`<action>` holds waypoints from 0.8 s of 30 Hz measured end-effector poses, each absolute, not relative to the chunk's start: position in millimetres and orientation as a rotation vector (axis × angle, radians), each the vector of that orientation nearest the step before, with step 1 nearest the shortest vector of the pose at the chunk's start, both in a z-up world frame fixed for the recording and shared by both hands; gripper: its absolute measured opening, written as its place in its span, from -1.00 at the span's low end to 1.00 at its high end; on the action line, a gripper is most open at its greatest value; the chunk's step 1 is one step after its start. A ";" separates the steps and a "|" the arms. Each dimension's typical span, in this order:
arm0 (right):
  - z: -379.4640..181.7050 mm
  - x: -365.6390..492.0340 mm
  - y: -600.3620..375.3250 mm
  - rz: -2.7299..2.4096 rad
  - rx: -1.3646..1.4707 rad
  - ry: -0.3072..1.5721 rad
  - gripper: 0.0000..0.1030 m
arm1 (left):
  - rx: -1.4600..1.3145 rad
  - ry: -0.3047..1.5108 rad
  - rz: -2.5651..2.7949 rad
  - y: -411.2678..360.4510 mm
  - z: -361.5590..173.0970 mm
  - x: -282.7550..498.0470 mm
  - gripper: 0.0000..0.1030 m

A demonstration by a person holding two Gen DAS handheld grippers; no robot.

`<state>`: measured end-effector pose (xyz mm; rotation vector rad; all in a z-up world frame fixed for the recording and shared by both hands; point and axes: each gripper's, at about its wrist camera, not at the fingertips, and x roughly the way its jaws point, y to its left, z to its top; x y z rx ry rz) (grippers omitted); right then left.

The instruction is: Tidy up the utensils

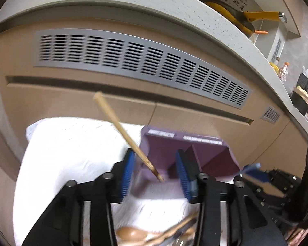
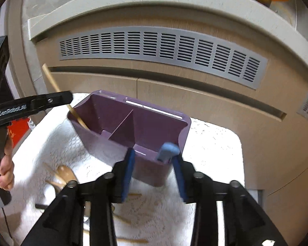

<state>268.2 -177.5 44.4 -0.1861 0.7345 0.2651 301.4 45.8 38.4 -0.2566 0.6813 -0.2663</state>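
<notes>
A purple divided utensil holder [image 2: 133,127] is seen standing on a white towel [image 2: 211,153] before a vented cabinet front [image 2: 164,47]. A wooden chopstick [image 1: 125,133] is seen leaning in the holder's left compartment, between the spread pads of the left gripper [image 1: 154,176]; no contact with the pads is visible. The right gripper [image 2: 154,174] is held spread over the right compartment, where a blue handle [image 2: 167,150] is lodged. Wooden spoons [image 2: 64,174] are left lying on the towel.

Tan wood-grain cabinet front [image 1: 113,106] with a long grey slotted vent panel [image 1: 141,65], beneath a pale speckled countertop [image 1: 154,6]. Grey wall [image 1: 297,47] at far right; lighting bright and even.
</notes>
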 end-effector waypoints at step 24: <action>-45.3 210.0 -91.3 0.305 -0.204 1.003 0.27 | -0.123 0.870 -0.199 94.2 -26.5 154.5 0.31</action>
